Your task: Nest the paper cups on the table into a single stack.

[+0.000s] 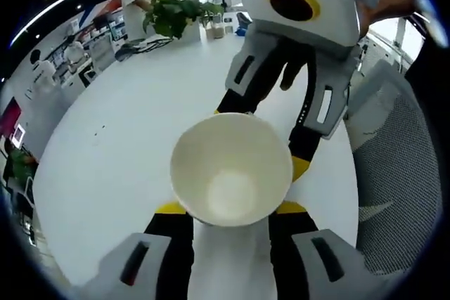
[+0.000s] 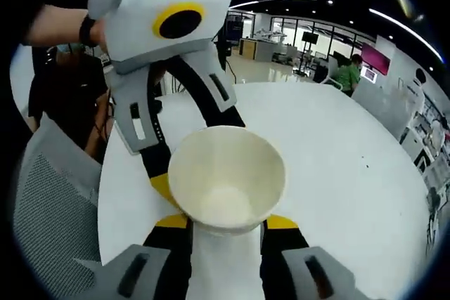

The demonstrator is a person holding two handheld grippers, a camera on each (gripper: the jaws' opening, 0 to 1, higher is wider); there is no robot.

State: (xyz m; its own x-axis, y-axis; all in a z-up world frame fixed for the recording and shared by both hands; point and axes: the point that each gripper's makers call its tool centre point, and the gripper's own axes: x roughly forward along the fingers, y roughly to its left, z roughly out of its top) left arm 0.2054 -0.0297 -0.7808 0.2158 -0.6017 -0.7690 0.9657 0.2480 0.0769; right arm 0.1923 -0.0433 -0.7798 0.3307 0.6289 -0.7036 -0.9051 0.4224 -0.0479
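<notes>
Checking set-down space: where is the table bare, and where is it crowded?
Bare white table stretches from the paper cup toward the potted plant. In the right gripper view it is open toward the far edge. Crowded around the cup, where left gripper and right gripper meet.

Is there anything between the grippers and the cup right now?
Nothing visible. The cup sits between the left gripper jaws in its view and between the right gripper jaws in its view, with the two grippers facing each other across it above the table.

A round white worktop (image 1: 126, 145) (glossy, mostly bare) carries a leafy potted plant (image 1: 176, 12) at the frame's upper left.
</notes>
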